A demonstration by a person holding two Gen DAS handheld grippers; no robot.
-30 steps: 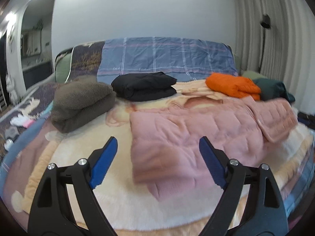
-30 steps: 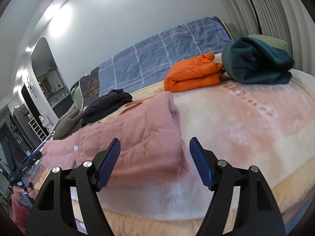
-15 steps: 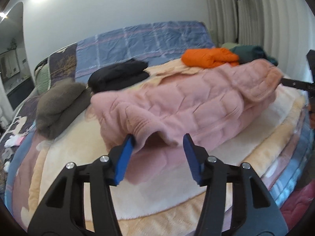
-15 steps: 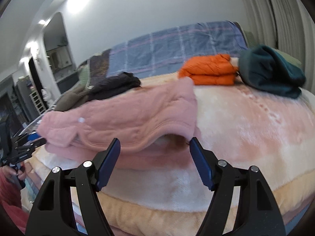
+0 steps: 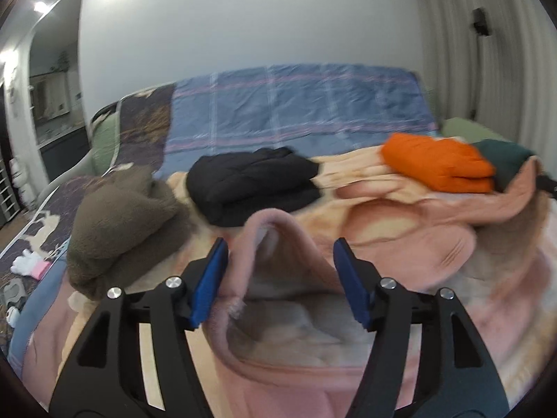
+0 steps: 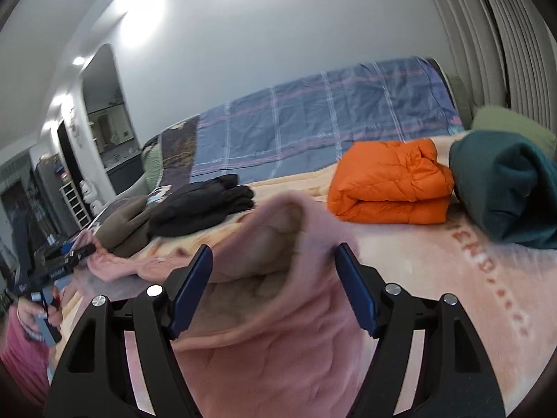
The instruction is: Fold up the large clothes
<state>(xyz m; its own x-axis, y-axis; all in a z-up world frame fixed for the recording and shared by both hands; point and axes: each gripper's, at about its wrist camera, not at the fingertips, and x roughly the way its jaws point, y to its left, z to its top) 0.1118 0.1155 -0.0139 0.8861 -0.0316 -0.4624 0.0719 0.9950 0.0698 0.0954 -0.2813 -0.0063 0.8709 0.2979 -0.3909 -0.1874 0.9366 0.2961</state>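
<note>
**Pink garment bunched between both grippers on the bed**

A quilted pink fleece garment lies rumpled on the cream plush blanket. The left gripper is spreading its jaws, a fold between them. The right gripper stands wide around another fold; whether its pads grip it I cannot tell. Beyond the garment sits a folded orange puffer jacket.

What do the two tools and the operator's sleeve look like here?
Both match: the left tool and right tool have black plastic triangular-cutout arms, silver screw heads at the pivots, and flat blue ribbed pads. No cables visible. In the right wrist view, the person wears a pink-red sleeve at the lower left edge.
</note>
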